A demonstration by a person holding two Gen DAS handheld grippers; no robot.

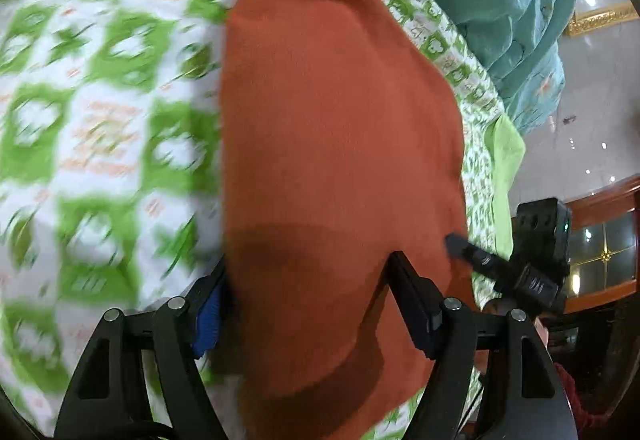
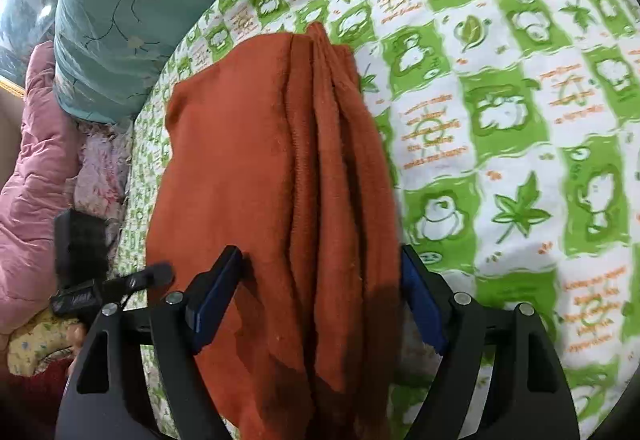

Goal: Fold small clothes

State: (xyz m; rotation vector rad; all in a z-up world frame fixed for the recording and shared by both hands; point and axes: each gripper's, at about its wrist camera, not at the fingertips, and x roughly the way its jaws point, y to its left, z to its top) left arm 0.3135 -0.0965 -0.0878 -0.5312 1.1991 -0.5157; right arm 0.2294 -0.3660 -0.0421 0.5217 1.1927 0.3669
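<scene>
A rust-orange garment [image 1: 336,128] lies on a green-and-white patterned bed sheet [image 1: 100,120]. My left gripper [image 1: 308,272] has its jaws spread wide on either side of the cloth's near end; one finger is under the fabric's edge. In the right wrist view the same garment [image 2: 272,168] shows several lengthwise folds, and my right gripper [image 2: 320,264] is spread wide around its near end. The right gripper's tip [image 1: 476,256] shows in the left view at the cloth's right edge. The left gripper [image 2: 132,280] shows at the left of the right view.
A teal floral quilt [image 2: 132,12] is bunched at the head of the bed; it also shows in the left view [image 1: 504,8]. Pink padded clothing [image 2: 36,176] lies beside the bed. A wooden cabinet [image 1: 600,248] and shiny floor lie past the bed's edge.
</scene>
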